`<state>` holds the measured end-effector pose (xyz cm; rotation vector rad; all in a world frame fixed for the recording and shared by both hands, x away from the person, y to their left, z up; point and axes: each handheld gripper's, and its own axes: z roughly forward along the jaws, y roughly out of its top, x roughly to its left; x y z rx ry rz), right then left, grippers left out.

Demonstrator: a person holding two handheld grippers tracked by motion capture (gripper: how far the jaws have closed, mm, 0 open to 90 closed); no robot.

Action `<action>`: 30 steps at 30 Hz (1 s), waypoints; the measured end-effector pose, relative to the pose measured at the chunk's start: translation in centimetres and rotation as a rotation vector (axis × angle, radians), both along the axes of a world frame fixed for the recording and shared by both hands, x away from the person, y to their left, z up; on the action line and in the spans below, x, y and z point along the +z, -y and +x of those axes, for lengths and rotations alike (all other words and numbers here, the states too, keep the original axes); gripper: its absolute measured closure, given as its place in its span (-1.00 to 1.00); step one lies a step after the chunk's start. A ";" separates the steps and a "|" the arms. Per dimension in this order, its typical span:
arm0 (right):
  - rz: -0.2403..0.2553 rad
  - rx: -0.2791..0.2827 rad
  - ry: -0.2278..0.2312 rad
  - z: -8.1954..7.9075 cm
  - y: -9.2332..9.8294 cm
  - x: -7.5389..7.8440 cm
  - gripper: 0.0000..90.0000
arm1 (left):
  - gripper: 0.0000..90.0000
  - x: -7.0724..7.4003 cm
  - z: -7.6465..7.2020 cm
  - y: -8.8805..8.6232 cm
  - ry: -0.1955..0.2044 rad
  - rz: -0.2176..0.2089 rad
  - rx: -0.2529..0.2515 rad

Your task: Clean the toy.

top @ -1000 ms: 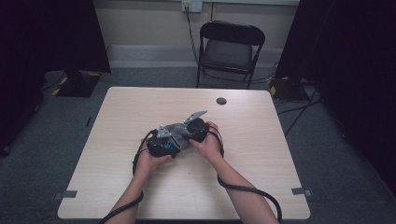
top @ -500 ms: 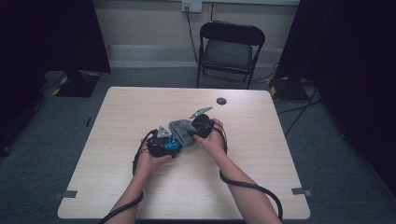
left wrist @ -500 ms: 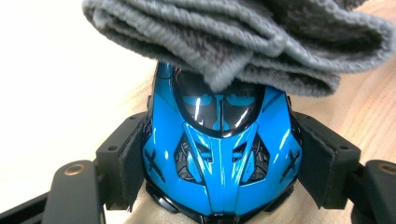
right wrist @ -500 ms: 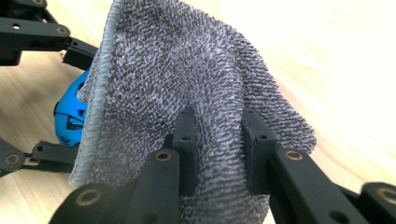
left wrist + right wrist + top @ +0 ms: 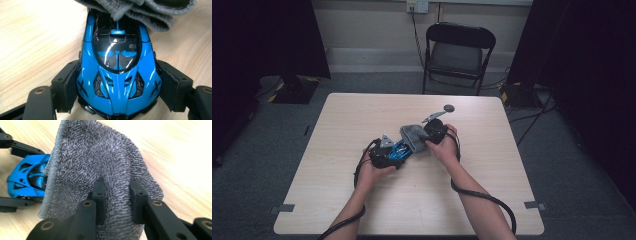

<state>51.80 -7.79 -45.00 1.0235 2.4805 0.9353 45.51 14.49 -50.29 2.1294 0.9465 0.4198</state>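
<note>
At the centre of the high view, the left gripper (image 5: 398, 152) is clamping a blue toy car (image 5: 117, 65) by its flanks on the table (image 5: 337, 150), pads pressing the bodywork. The right gripper (image 5: 116, 195) is pinching a grey cloth (image 5: 100, 165), which is draping over the car's far end at the top of the left gripper view. The car is looking hard, glossy and likely slippery, so gripping the sides low seems safest. The cloth is behaving soft and limp; a bunched fold is giving the best hold.
</note>
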 end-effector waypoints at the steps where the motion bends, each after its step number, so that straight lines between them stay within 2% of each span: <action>1: 0.006 -0.003 -0.003 0.1 0.2 0.0 0.58 | -0.42 0.0 0.0 0.0 -0.001 0.000 0.000; 15: 0.013 -0.012 0.004 0.4 0.7 -0.3 0.58 | -0.42 0.0 0.0 0.0 0.002 0.003 -0.003; 20: 0.036 -0.036 -0.010 0.6 1.5 -0.4 0.58 | -0.42 0.0 0.0 0.0 0.001 0.003 -0.003; 23: 0.033 -0.030 0.000 0.6 1.8 -0.5 0.58 | -0.42 0.0 0.0 0.0 0.003 0.004 -0.002; 30: 0.030 -0.054 -0.002 0.7 2.9 -0.7 0.58 | -0.42 0.0 -0.1 0.0 -0.001 -0.001 0.002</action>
